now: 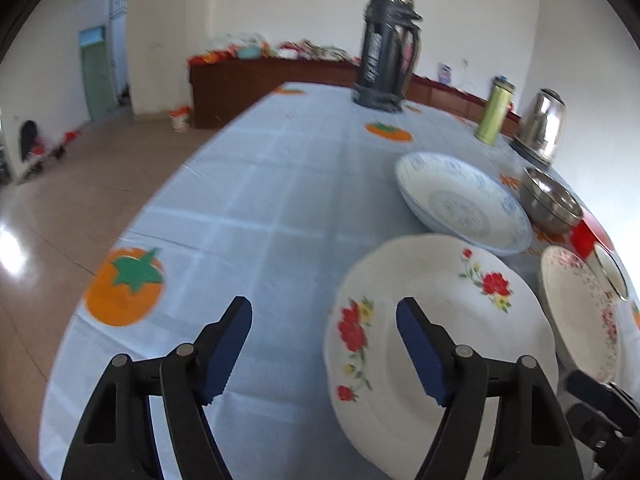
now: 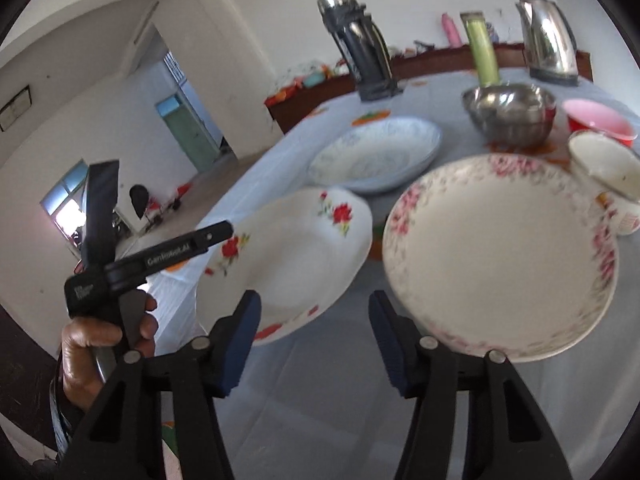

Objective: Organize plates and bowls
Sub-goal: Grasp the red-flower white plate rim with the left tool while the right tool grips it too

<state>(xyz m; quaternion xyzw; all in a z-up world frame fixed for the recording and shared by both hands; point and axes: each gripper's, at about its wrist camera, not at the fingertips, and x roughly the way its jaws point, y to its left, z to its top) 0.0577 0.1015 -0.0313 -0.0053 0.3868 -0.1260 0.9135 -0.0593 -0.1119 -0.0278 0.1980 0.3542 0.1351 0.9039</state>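
Hovering over the tabletop (image 1: 260, 184), left tool (image 1: 324, 312) stood with pads apart, nothing between them, one finger above the near rim of the red-flower plate (image 1: 440, 300). Right tool (image 2: 314, 304) likewise gaped, gripping nothing, aimed at the gap between that plate and the pink-rimmed plate (image 2: 500, 256). Farther back lay the blue-patterned plate (image 2: 376, 152), with the steel bowl (image 2: 508, 114), pink bowl (image 2: 600, 120) and white bowl (image 2: 608, 168) clustered to its right. Beyond stood a dark thermos (image 1: 386, 46) and a kettle (image 2: 546, 38).
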